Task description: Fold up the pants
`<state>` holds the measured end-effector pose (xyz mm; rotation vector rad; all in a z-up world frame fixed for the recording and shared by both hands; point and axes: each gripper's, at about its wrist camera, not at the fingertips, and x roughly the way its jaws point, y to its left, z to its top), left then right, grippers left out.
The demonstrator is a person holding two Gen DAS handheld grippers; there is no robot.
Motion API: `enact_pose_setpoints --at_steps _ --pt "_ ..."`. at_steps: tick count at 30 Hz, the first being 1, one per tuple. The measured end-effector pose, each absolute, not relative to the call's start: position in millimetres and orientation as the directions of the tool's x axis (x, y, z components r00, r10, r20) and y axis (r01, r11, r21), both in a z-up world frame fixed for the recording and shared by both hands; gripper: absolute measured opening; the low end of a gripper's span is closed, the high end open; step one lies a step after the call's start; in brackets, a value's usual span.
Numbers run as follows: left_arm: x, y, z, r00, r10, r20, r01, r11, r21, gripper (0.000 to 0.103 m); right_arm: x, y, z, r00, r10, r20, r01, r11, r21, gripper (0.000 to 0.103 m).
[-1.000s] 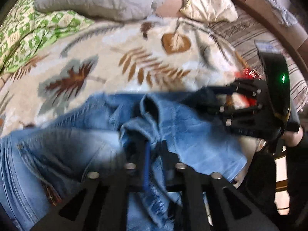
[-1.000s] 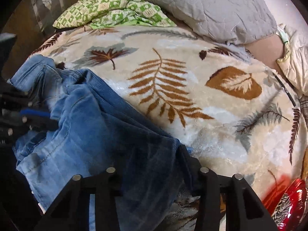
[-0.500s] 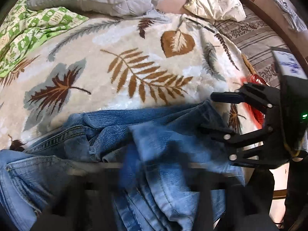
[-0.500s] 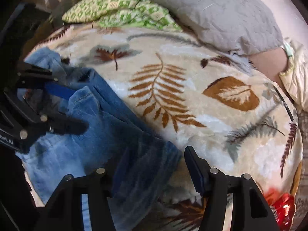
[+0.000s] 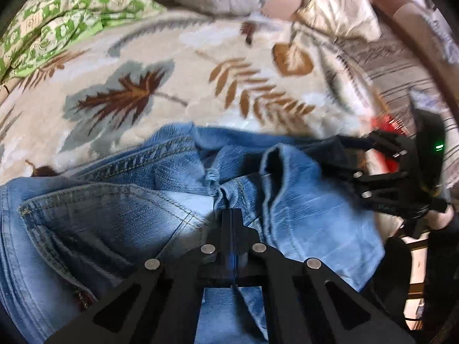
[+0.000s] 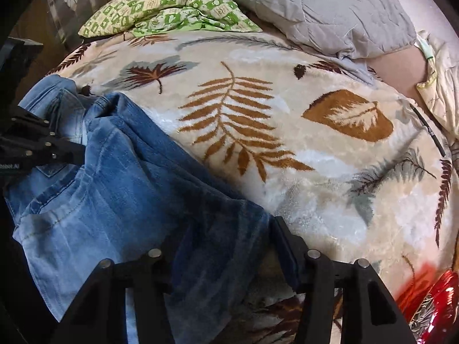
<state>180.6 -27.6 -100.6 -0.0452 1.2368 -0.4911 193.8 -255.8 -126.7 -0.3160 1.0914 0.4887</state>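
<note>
The jeans point(image 6: 120, 189) lie bunched at the bed's point(image 6: 315, 172) seven o'clock edge. Left gripper point(image 5: 233, 215) jaws are closed on denim; right gripper point(image 6: 226, 238) jaws, closing, straddle a leg hem.

The left gripper point(image 5: 233, 215) is finishing clamping its jaws together on a bunched fold of the jeans point(image 5: 120, 209), while the right gripper point(image 6: 226, 246) is narrowing slightly around the dark hem, sinking closer.

Bed w/ leaf-print blanket point(image 6: 287, 149) filling mid frame; grey pillow point(image 6: 315, 5) & green quilt point(image 6: 160, 8) lying at top; daylight falling upper right.
</note>
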Motion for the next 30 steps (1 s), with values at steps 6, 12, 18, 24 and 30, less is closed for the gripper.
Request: enact_pose_setpoints --at_steps 6,12,18,24,30 --pt "177 -46 -68 0.312 -0.442 -0.841 0.410 0.861 -0.300 0.066 180 -264 -102 0.407 0.238 -0.882 -0.510 0.860 -0.003 0.075" --pt "196 -79 -102 0.220 -0.376 -0.900 0.397 0.877 -0.270 0.072 163 -276 -89 0.440 0.230 -0.868 -0.513 0.858 -0.033 0.080" --pt "187 -87 -123 0.185 -0.394 -0.900 0.455 0.847 -0.277 0.009 152 -260 -117 0.371 0.207 -0.905 -0.556 0.830 -0.038 0.080" --pt "179 -58 -106 0.161 -0.475 -0.865 0.439 0.819 -0.368 0.005 154 -268 -132 0.340 0.249 -0.907 -0.505 0.862 0.047 0.080" --pt "189 -46 -132 0.141 -0.439 -0.888 0.351 0.860 -0.369 0.007 148 -257 -134 0.374 0.204 -0.905 -0.504 0.863 -0.014 0.077"
